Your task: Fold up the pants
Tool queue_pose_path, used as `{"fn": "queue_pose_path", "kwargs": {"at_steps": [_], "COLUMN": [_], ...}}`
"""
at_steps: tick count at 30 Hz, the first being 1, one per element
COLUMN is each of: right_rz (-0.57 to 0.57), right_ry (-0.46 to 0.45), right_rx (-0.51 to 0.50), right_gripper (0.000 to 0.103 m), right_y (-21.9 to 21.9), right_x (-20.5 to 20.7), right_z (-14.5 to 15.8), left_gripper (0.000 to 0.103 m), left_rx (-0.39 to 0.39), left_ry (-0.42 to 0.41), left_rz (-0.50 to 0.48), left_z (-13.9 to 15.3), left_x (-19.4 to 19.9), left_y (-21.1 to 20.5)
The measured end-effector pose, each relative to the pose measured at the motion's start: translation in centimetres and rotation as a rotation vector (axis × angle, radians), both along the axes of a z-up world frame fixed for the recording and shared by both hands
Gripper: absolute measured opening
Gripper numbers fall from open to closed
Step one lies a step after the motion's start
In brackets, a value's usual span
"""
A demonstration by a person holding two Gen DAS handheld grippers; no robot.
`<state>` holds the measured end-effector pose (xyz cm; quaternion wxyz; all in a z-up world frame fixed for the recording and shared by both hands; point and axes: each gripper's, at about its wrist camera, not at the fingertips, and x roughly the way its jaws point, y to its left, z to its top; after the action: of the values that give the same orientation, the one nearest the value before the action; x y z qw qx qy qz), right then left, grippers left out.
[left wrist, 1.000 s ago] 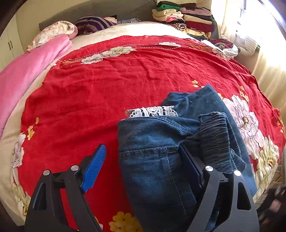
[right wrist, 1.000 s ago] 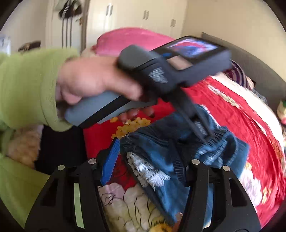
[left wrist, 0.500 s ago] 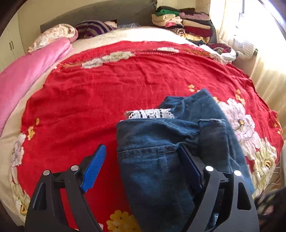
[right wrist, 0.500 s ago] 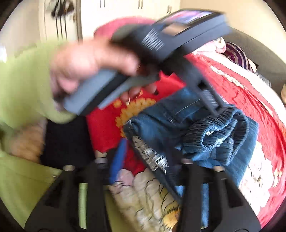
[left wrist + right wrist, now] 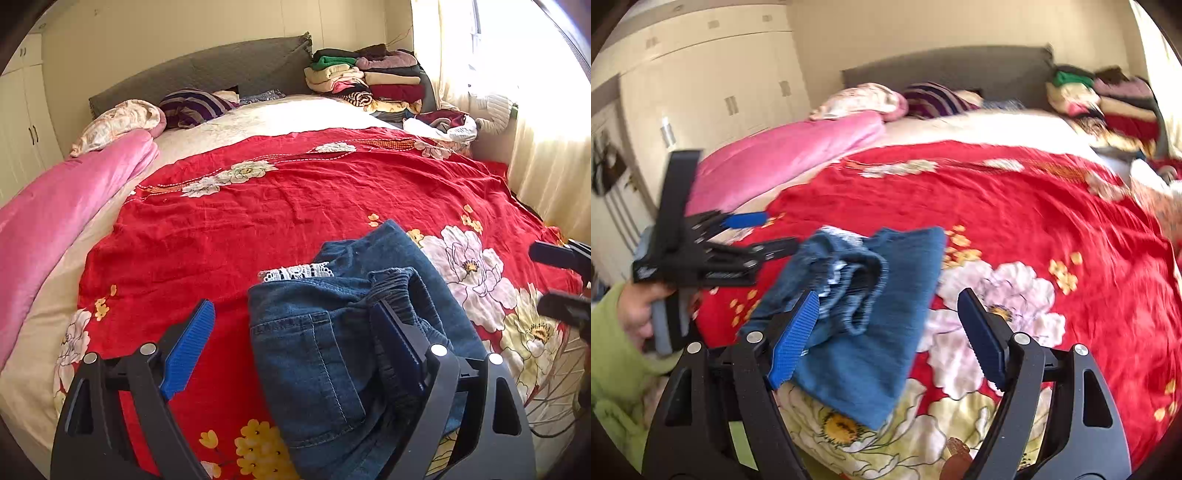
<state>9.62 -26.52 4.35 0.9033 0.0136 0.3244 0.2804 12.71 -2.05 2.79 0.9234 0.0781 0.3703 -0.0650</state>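
Observation:
Folded blue jeans (image 5: 343,343) lie on the red flowered bedspread (image 5: 258,221) near the front edge of the bed, with white lace trim (image 5: 295,272) showing at the fold. My left gripper (image 5: 291,347) is open, its jaws on either side of the jeans' left part. In the right wrist view the jeans (image 5: 871,314) lie to the left of my open, empty right gripper (image 5: 890,336); its left finger overlaps their edge. The left gripper (image 5: 753,236) shows there from the side. The right gripper (image 5: 561,280) shows at the left wrist view's right edge.
A pink quilt (image 5: 55,218) lies along the bed's left side. Pillows (image 5: 184,107) and a stack of folded clothes (image 5: 369,81) sit at the grey headboard. Curtains (image 5: 546,147) hang on the right. White wardrobes (image 5: 713,96) stand on the left.
My right gripper has swung right and pulled back; the view now faces the headboard. The left gripper has drawn back and stays open around the jeans.

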Motion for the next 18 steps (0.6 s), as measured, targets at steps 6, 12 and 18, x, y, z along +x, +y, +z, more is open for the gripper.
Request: {"fn": "queue_pose_path", "kwargs": {"at_steps": [6,12,18], "right_rz": [-0.033,-0.059,-0.059], "right_ry": [0.056,0.127,0.143], "right_rx": [-0.006,0.010,0.010], "right_gripper": [0.071,0.071,0.071], "right_y": [0.3,0.8,1.1], "right_x": [1.9,3.4,3.9], "right_z": [-2.1,-4.0,-4.6], "left_gripper": [0.089,0.089,0.089], "left_rx": [0.013,0.030,0.029], "left_ry": [0.022,0.054,0.070], "left_rz": [0.014,0.048,0.048], "left_z": [-1.2,-3.0,-3.9], "left_x": [0.5,1.0,0.7], "left_y": [0.3,0.9,0.9]}}
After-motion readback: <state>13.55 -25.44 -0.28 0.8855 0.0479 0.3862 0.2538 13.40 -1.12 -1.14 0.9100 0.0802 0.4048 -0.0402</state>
